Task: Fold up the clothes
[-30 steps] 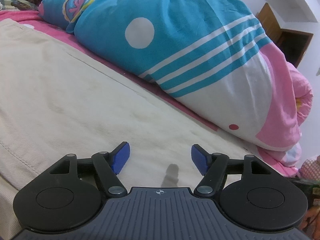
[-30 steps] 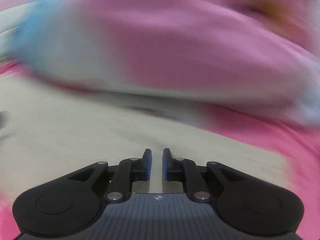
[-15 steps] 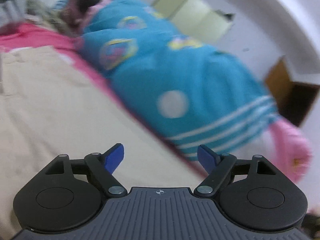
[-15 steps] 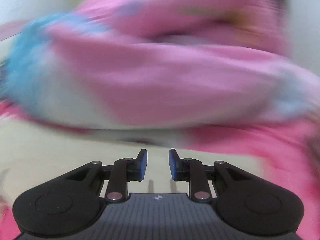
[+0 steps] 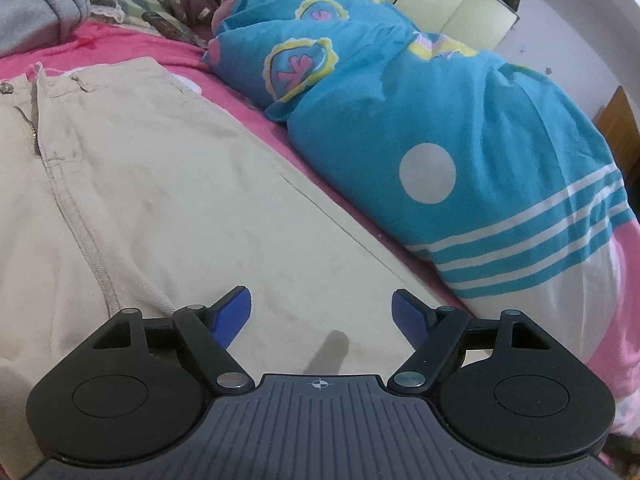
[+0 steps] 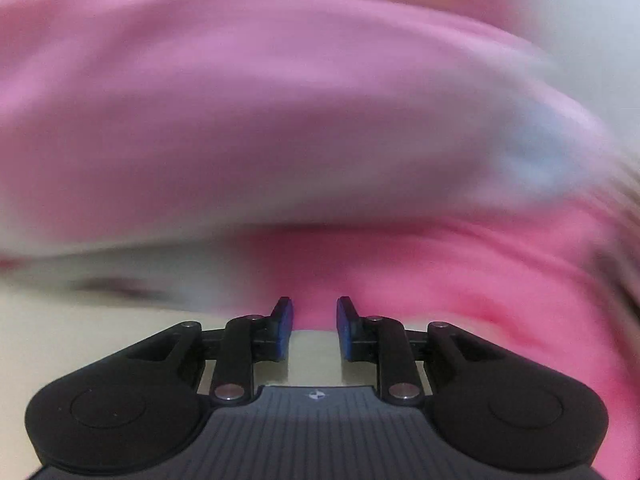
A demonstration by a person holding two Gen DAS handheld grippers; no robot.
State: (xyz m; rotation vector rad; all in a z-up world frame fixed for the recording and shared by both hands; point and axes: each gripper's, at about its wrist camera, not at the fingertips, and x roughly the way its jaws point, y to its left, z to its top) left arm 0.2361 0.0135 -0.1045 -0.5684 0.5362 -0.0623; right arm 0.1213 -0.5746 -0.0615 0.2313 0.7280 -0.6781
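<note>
The left hand-held gripper (image 5: 321, 312) hangs over beige trousers (image 5: 168, 208) spread flat on a bed with a pink sheet (image 5: 132, 46). Its jaws stand wide but are closing a little, with nothing between the blue pads (image 5: 234, 314). The trousers' zip and waistband lie far left. A blue patterned duvet (image 5: 460, 120) is bunched along the right, just beside the trousers. A grey garment (image 5: 36, 4) sits at the far left corner.

Beige trousers (image 5: 168, 200), pink sheet (image 5: 132, 46), turquoise white-striped duvet (image 5: 460, 120)
</note>
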